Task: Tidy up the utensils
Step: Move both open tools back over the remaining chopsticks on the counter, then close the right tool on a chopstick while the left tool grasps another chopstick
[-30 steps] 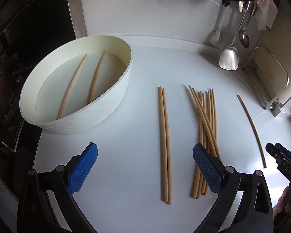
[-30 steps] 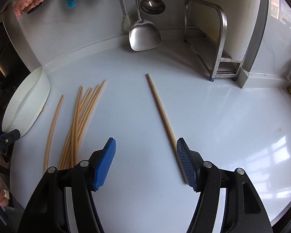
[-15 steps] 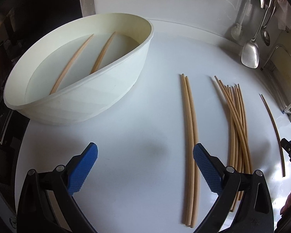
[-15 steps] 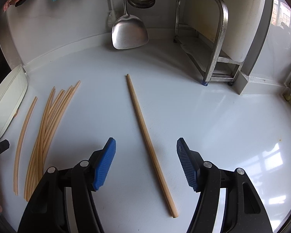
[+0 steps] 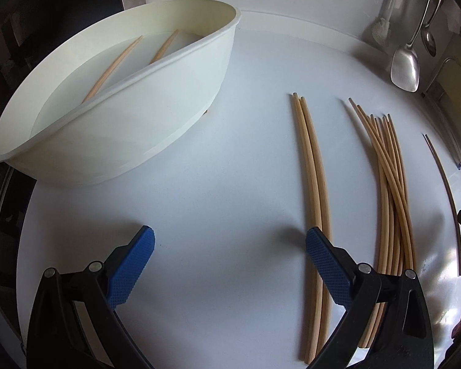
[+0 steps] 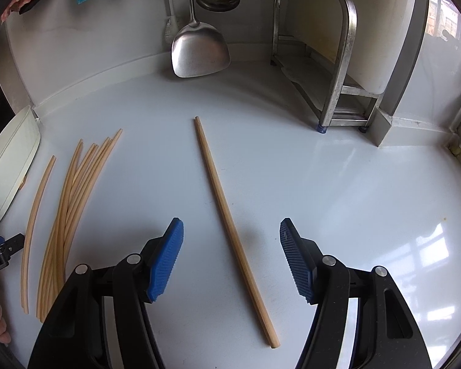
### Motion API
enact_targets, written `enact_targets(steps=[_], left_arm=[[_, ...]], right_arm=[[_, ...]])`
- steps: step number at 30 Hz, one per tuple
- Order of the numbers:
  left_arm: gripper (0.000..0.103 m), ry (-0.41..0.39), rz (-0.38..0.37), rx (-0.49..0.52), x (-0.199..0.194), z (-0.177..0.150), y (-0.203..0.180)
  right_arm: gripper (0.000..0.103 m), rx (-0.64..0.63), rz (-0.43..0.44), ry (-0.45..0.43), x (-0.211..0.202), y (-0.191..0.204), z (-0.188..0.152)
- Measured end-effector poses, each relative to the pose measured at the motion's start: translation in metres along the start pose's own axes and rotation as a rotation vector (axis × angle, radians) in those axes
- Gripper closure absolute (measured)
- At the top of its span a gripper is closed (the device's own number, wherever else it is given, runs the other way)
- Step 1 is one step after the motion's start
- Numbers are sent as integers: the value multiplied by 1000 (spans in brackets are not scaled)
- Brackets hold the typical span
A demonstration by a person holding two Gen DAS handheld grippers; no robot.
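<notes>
Both grippers point down at the white counter (image 5: 218, 203) with jaws spread wide and nothing gripped: the right gripper (image 6: 232, 256) straddles a single chopstick (image 6: 230, 230) lying between its blue pads without touching them. Just past the left gripper (image 5: 230, 269), a chopstick pair (image 5: 313, 190) passes under its right pad. Beyond that pair lies a loose chopstick bundle (image 5: 390, 190), and ahead to the left stands a white tub (image 5: 156, 117) holding two more.
</notes>
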State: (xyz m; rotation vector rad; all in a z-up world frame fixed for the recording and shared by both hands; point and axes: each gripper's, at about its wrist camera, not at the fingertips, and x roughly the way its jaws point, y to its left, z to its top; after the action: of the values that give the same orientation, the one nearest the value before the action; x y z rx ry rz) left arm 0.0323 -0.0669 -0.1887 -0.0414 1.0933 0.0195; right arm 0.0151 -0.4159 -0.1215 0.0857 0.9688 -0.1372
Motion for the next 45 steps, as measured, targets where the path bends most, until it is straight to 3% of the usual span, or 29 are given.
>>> enact_targets(steps=[5,22,39,45], left_arm=[[6,-17,-27,-19,-6,3,-2],[5,-16,23,20,2,1,-10],[5,-26,47,39,4,7,-17],[7,-42,41,27,3,4,-18]], right_arm=[[40,6,-2,-2,0,-3,0],[40,7,-32,-4,2,-8,-2],[41,-92,-51,10,14,-5,-5],[56,-105,-15,14,13,-3,-7]])
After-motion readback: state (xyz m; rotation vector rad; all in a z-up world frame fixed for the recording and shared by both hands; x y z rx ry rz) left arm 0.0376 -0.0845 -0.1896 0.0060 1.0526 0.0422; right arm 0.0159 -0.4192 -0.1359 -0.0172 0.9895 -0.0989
